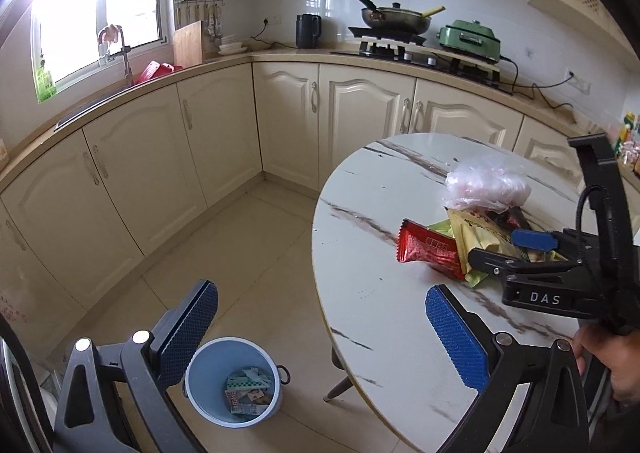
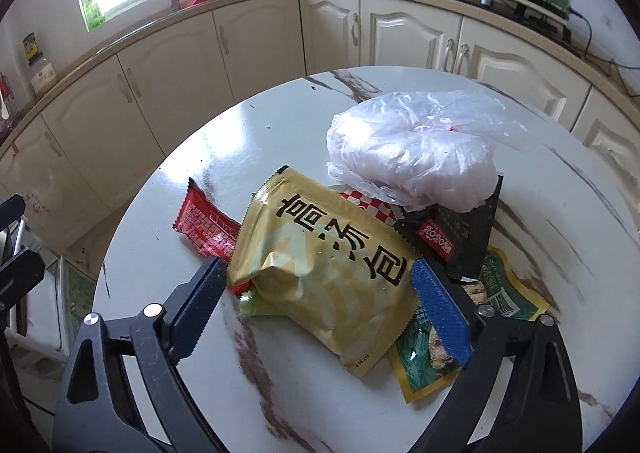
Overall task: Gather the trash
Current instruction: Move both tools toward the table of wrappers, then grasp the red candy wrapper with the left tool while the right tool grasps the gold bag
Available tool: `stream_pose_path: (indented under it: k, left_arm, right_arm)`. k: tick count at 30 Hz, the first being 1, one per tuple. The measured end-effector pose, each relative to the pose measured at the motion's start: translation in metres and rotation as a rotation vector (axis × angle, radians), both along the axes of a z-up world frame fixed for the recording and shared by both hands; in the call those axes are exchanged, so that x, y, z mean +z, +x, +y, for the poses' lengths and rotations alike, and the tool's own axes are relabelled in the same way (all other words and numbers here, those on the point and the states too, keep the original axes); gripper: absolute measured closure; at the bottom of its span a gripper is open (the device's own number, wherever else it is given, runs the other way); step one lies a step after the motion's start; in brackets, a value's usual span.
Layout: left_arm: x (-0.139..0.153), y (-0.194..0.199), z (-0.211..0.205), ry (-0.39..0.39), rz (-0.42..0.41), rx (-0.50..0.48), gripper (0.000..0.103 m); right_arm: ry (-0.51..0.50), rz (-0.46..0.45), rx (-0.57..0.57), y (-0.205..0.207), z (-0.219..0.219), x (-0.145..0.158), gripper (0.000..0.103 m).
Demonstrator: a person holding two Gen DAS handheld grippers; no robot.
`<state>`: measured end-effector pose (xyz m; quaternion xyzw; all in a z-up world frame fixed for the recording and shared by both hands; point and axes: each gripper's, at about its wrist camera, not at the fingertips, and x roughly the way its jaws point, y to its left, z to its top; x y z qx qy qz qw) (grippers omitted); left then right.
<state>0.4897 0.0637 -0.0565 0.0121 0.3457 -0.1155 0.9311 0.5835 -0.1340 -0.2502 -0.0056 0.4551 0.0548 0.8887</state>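
A heap of wrappers lies on the round marble table (image 2: pixel 200 157). A gold packet (image 2: pixel 332 229) lies on top, over a red packet (image 2: pixel 208 229), a black packet (image 2: pixel 464 237) and a green packet (image 2: pixel 424 357). A crumpled clear plastic bag (image 2: pixel 412 149) sits behind them. My right gripper (image 2: pixel 318 273) straddles the gold packet, its pads at the packet's edges and the packet flat, not squeezed. In the left wrist view my left gripper (image 1: pixel 320 295) stands open and empty, over the table edge (image 1: pixel 380 333) and the floor. The blue bin (image 1: pixel 190 377) below it holds several wrappers. The right gripper (image 1: pixel 496 247) also shows there on the heap.
Cream cabinets (image 1: pixel 208 125) line the walls, with a sink, kettle (image 1: pixel 308 31), stove and pan on the counter. A hand (image 1: pixel 608 357) holds the right gripper's handle. Tiled floor (image 1: pixel 248 245) lies between table and cabinets. A table leg (image 1: pixel 340 387) stands beside the bin.
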Motion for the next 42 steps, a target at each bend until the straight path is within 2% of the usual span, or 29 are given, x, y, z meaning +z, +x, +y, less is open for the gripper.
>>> stream_pose_path:
  k: [1, 5, 10, 15, 17, 22, 24, 28, 31, 32, 33, 35, 37, 38, 39, 41, 42]
  left_arm:
    - [-0.002, 0.005, -0.003, 0.001, 0.007, -0.008, 0.001]
    - [-0.009, 0.018, -0.014, -0.007, 0.031, -0.052, 0.001]
    - [-0.019, 0.036, -0.027, -0.006, 0.073, -0.106, 0.001]
    - [-0.030, 0.068, -0.044, -0.018, 0.129, -0.137, 0.001]
    - [-0.034, 0.083, -0.051, -0.017, 0.160, -0.135, 0.001]
    - [-0.038, 0.117, -0.071, 0.020, 0.180, -0.129, 0.001]
    - [-0.042, 0.127, -0.077, 0.035, 0.181, -0.106, 0.005]
    - [-0.047, 0.135, -0.087, 0.050, 0.180, -0.130, 0.009]
    - [-0.047, 0.130, -0.084, 0.031, 0.161, -0.128, 0.011]
    - [-0.047, 0.126, -0.084, 0.046, 0.146, -0.140, 0.015]
    - [-0.048, 0.125, -0.084, 0.057, 0.140, -0.159, 0.032]
    - [-0.046, 0.116, -0.079, 0.040, 0.134, -0.191, 0.042]
    - [-0.043, 0.113, -0.077, 0.067, 0.115, -0.212, 0.041]
    - [-0.040, 0.109, -0.074, 0.079, 0.087, -0.228, 0.036]
    - [-0.039, 0.107, -0.073, 0.089, 0.073, -0.246, 0.024]
    - [-0.037, 0.103, -0.073, 0.141, 0.043, -0.282, 0.008]
    - [-0.037, 0.100, -0.073, 0.167, 0.017, -0.302, 0.007]
  right_arm:
    - [0.028, -0.004, 0.005, -0.003, -0.006, 0.002, 0.033]
    - [0.039, -0.017, 0.027, -0.008, -0.018, 0.004, 0.045]
    - [0.084, -0.050, 0.054, -0.019, -0.030, 0.014, 0.064]
    - [0.170, -0.084, 0.045, -0.030, -0.052, 0.021, 0.074]
    - [0.203, -0.086, 0.039, -0.031, -0.059, 0.022, 0.076]
    - [0.271, -0.093, 0.023, -0.031, -0.071, 0.021, 0.076]
    - [0.276, -0.092, 0.021, -0.030, -0.073, 0.020, 0.076]
    - [0.263, -0.095, 0.021, -0.031, -0.071, 0.019, 0.076]
    - [0.270, -0.108, 0.021, -0.034, -0.072, 0.021, 0.076]
    - [0.267, -0.117, 0.021, -0.036, -0.072, 0.021, 0.077]
    - [0.269, -0.119, 0.022, -0.038, -0.073, 0.021, 0.077]
    - [0.286, -0.115, 0.019, -0.040, -0.076, 0.020, 0.077]
    - [0.286, -0.110, 0.023, -0.042, -0.076, 0.021, 0.077]
    - [0.286, -0.112, 0.023, -0.043, -0.077, 0.021, 0.077]
    - [0.288, -0.112, 0.018, -0.044, -0.078, 0.021, 0.077]
    - [0.295, -0.112, 0.017, -0.046, -0.080, 0.022, 0.078]
    - [0.295, -0.111, 0.017, -0.046, -0.081, 0.022, 0.078]
